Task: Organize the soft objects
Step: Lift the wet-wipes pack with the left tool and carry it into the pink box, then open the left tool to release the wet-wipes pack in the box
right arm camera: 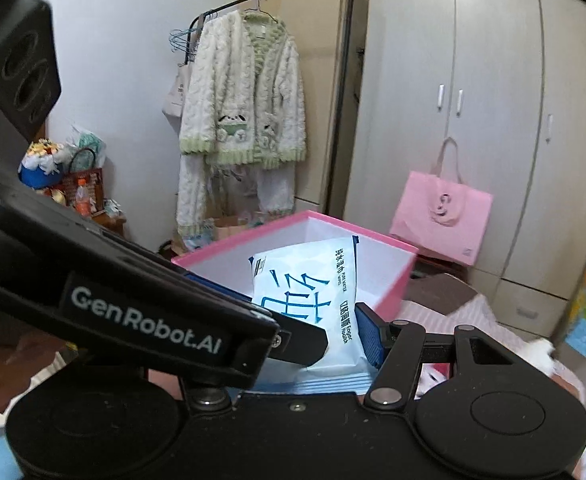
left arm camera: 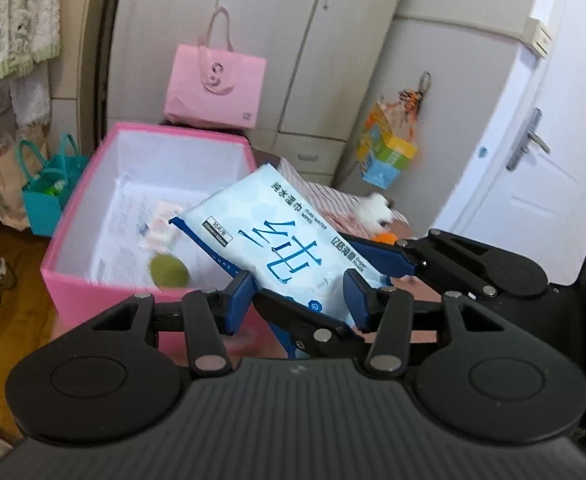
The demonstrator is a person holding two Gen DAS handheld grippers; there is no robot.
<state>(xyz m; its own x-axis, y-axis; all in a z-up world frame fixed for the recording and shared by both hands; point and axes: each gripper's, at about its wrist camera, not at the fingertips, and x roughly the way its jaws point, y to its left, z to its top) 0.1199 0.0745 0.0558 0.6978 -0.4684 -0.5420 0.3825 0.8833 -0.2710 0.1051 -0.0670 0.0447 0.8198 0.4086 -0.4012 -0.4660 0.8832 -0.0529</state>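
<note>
Right wrist view hides its gripper's (right arm camera: 335,346) left finger behind the left gripper (left arm camera: 299,300), yet both tongs clamp one wipes pack (left arm camera: 273,240) above one pink box (left arm camera: 81,184) holding blurred items.

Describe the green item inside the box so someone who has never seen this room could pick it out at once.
Start at the open pink box with the white lining, standing in front of the wardrobe. On its floor near the front wall lies a small round olive-green object, blurred here. It is the only green thing inside; the packets beside it are pale.
</note>
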